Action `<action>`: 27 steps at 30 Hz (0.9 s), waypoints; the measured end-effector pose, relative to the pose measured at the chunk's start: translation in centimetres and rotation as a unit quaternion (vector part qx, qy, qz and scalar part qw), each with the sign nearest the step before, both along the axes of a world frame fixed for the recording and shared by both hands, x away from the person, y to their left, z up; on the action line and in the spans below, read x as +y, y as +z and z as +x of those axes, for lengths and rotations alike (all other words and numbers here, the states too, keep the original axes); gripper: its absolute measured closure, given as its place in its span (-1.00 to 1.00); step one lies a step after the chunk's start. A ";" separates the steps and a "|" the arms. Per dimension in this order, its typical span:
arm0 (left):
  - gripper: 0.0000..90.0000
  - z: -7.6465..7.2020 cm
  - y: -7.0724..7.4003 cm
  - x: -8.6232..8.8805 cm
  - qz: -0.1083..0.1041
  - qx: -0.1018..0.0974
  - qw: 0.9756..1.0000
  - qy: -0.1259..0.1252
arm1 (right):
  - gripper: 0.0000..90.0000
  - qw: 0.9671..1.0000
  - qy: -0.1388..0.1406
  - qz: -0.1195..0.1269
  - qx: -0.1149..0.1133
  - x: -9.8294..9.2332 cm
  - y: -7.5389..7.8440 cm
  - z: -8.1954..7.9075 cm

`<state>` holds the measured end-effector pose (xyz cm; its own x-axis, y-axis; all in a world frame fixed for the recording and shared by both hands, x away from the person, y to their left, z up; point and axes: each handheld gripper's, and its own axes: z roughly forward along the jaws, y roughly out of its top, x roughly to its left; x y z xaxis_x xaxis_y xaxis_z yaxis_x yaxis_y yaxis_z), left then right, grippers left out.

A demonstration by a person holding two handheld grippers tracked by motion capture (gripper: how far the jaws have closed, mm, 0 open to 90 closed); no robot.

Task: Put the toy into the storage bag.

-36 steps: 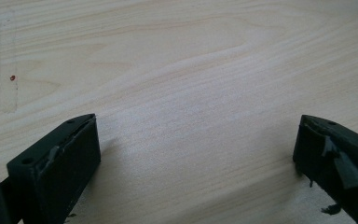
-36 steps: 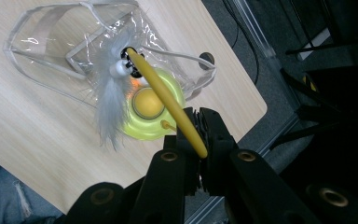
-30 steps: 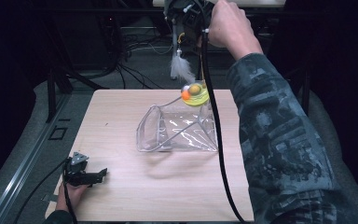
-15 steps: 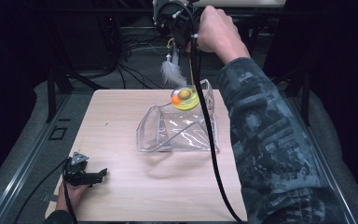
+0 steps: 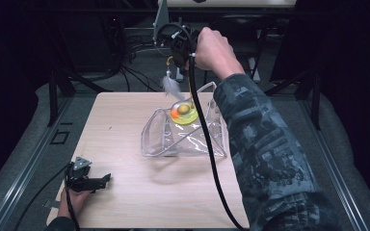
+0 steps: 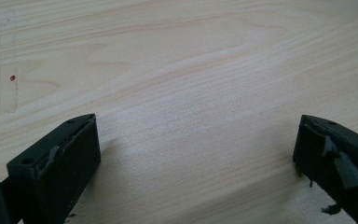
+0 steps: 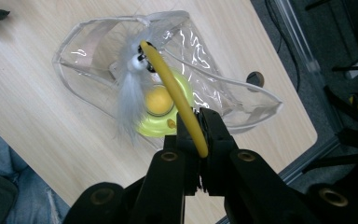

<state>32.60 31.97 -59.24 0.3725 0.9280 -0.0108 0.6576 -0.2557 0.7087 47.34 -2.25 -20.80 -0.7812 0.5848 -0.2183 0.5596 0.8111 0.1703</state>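
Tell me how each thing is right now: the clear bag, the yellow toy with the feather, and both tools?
Clear bag: lying on the table, mouth open.
Yellow toy: hanging over the bag's mouth, white feather dangling beside it.
Yellow stick: pinched in the right tool, toy at its far end.
Right tool: shut on the stick, above the bag.
Left tool: open, empty, low over the table.

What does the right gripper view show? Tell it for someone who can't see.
The right gripper pinches a yellow wand with a white feather at its end, above a yellow-green toy and a clear plastic bag on a wooden table.
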 end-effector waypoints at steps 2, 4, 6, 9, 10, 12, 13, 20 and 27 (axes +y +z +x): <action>-0.99 0.0 0.0 0.0 -0.001 -0.001 1.000 0.001 | 0.95 1.000 0.002 -0.005 0.002 0.0 -0.2 0.0; -0.99 0.0 0.0 0.0 -0.001 -0.001 1.000 0.001 | 0.95 1.000 0.004 -0.006 0.007 0.0 -1.0 0.0; -0.99 0.0 0.0 0.0 -0.001 0.000 1.000 0.001 | 0.95 1.000 0.006 -0.008 0.010 0.0 -1.6 0.0; -0.99 0.0 0.0 0.0 -0.001 -0.001 1.000 0.001 | 0.95 1.000 0.007 -0.013 0.013 -0.1 -2.2 -0.1; -0.98 0.0 0.0 0.0 -0.001 -0.001 1.000 0.001 | 0.95 1.000 0.007 -0.015 0.015 -0.2 -2.7 -0.2; -0.99 0.0 0.0 0.0 -0.001 -0.001 1.000 0.001 | 0.95 1.000 0.007 -0.017 0.016 -0.4 -3.2 -0.2; -0.99 0.0 0.0 0.0 -0.001 0.000 1.000 0.001 | 0.95 1.000 0.006 -0.016 0.018 -0.5 -3.4 -0.3; -0.99 0.0 0.0 0.0 -0.001 0.000 1.000 0.001 | 0.95 0.999 0.004 -0.018 0.027 -1.2 -5.4 -0.3; -0.99 0.0 0.0 0.0 -0.001 -0.001 1.000 0.001 | 0.95 0.999 0.002 -0.020 0.031 -1.9 -7.2 -0.5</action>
